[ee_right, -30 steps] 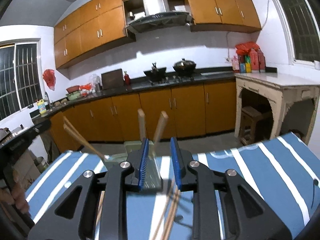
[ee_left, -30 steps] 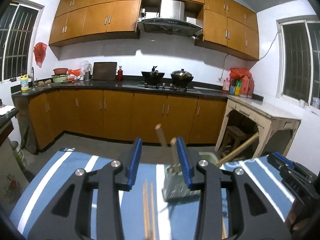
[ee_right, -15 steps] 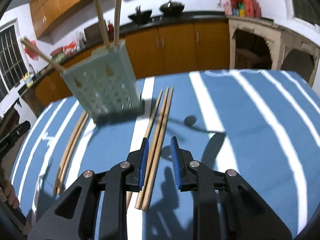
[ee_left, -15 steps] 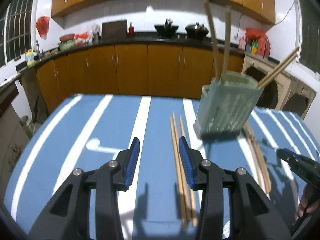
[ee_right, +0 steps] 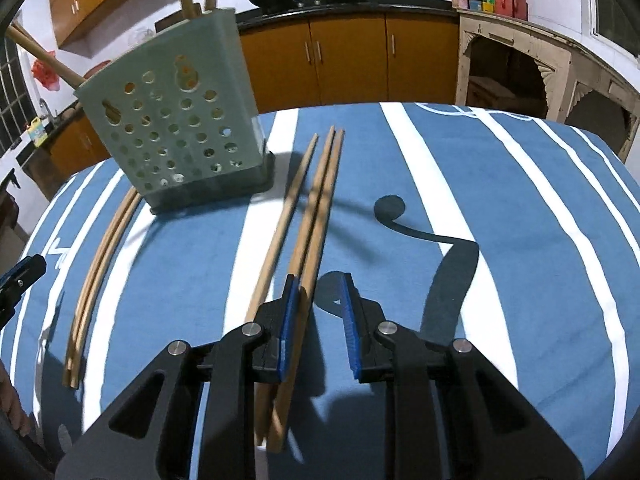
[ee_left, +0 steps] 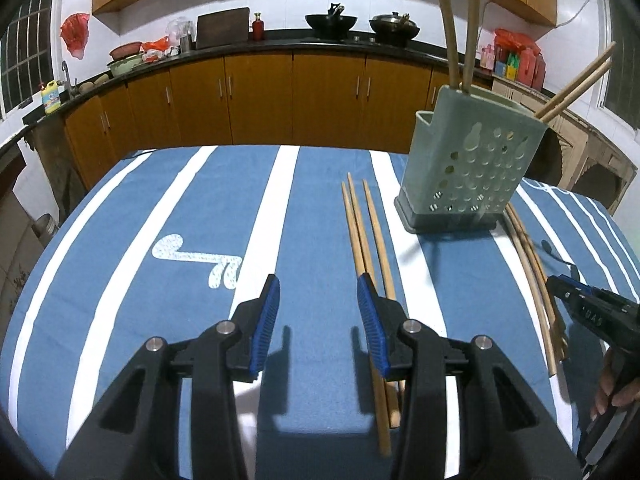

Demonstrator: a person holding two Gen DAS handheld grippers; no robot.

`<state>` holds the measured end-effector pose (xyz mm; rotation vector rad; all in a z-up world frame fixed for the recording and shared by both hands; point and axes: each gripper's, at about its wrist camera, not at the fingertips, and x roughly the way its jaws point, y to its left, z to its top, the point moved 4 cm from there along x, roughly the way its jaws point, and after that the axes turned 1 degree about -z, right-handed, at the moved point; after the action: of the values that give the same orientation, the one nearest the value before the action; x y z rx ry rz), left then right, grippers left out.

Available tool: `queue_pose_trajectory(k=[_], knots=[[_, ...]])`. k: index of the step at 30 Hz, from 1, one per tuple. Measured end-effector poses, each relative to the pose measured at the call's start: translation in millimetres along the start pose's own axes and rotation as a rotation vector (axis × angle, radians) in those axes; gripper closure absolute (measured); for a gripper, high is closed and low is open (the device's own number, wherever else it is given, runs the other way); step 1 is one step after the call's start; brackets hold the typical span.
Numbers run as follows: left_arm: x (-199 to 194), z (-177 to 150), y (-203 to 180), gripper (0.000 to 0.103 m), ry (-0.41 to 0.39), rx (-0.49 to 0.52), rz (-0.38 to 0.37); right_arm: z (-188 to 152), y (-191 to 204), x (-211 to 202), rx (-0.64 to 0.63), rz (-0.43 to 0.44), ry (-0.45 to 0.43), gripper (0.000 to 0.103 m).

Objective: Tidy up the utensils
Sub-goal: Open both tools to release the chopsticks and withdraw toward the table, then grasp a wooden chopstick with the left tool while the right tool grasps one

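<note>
A pale green perforated plastic utensil holder (ee_left: 468,168) stands upright on a blue cloth with white stripes (ee_left: 192,208) that covers the table. Two tan chopsticks (ee_left: 456,20) rise nearly straight from the holder's far end, and two more (ee_left: 576,80) lean out of its other end at a slant.

Three loose wooden chopsticks (ee_left: 366,236) lie side by side on the cloth just beside the holder, on the side away from the right gripper in the left wrist view; they run lengthwise toward the camera. A second bundle of thin wooden chopsticks (ee_left: 532,268) lies on the opposite side of the holder, its far ends touching or nearly touching the holder's dark base.

The left gripper (ee_left: 318,304), black with blue ribbed pads, hangs above the cloth in front of the holder with its jaws spread wide and nothing between them; its right finger sits over the near part of the three loose chopsticks.

The right gripper (ee_right: 320,308) hovers low over the same three chopsticks (ee_right: 316,204), seen from the holder's (ee_right: 176,120) other side. Its jaws are parted with a clear gap; the left pad lies against or just above the nearest stick, and I cannot tell whether it touches. In the left wrist view this gripper (ee_left: 588,312) shows at the edge, beyond the second bundle.
</note>
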<state>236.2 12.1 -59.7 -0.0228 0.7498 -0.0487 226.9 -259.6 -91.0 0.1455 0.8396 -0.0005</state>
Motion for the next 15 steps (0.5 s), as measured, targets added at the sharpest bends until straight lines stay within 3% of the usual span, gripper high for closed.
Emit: queue_pose_trajectory(k=[6,9,15], knots=[[8.0,-2.2,-2.4,0.062,0.021,0.006,-0.009,0.1,3.0,0.7,-0.024,-0.012,0.003,0.082],[12.6,-3.7,-5.2,0.062,0.035,0.013,-0.02,1.6,1.0,2.1,-0.053,-0.087,0.004,0.095],[21.8,-9.3,-10.3,0.071,0.074,0.016,-0.065,4.2,-36.8,-0.3,0.066,-0.117,0.0,0.095]])
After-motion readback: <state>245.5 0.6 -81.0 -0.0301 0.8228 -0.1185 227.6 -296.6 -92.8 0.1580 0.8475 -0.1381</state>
